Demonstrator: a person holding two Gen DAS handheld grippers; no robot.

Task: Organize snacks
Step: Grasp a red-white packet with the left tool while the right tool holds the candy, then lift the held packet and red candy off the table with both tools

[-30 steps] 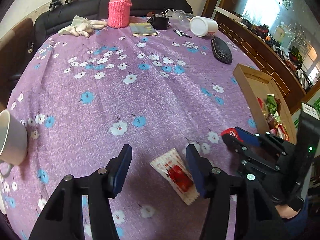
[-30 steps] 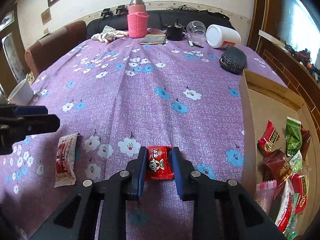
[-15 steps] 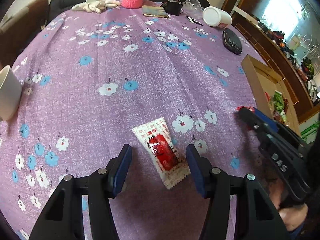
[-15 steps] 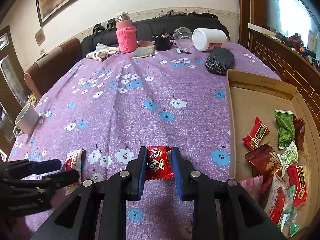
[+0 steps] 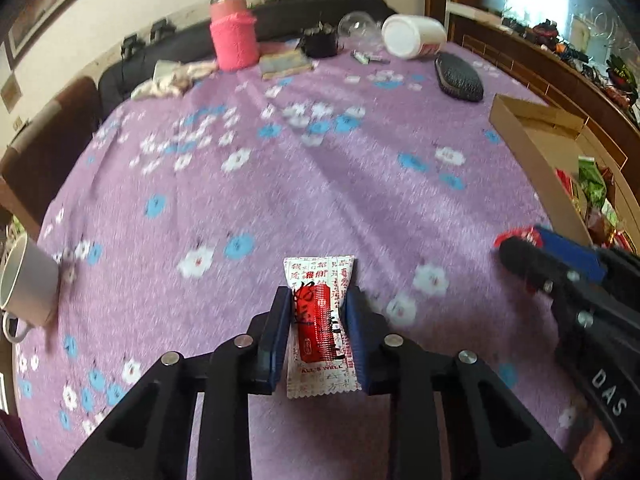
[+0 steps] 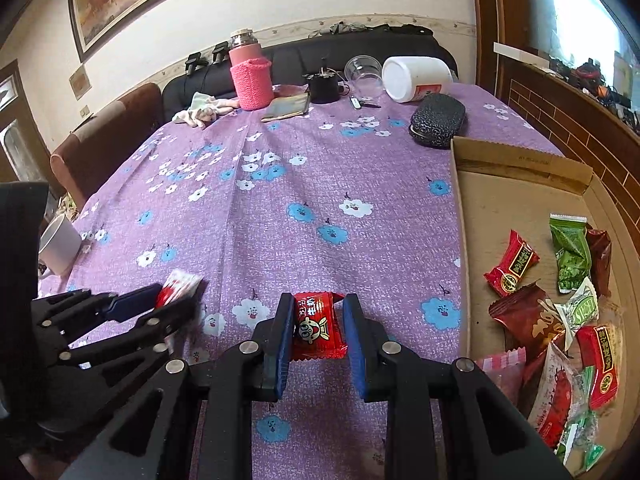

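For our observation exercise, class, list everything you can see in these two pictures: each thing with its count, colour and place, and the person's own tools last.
Flowered tablecloth: one, purple, covers the table.
Shallow cardboard box: one, brown, right edge.
Loose wrapped snacks: many, red, green, brown, inside the box.
Knitted-sleeve flask: one, pink, far end.
Toppled plastic jar: one, white, far right.
Patterned pouch: one, black, beside the box's far corner.
Crumpled cloth: one, pale, far left.
Ceramic mug: one, white, left edge.
White-and-red sachet: one, between the left fingers.
Red candy packet: one, between the right fingers.
Left hand-held gripper: black with blue pads, shut on the sachet.
Right hand-held gripper: same, shut on the candy.
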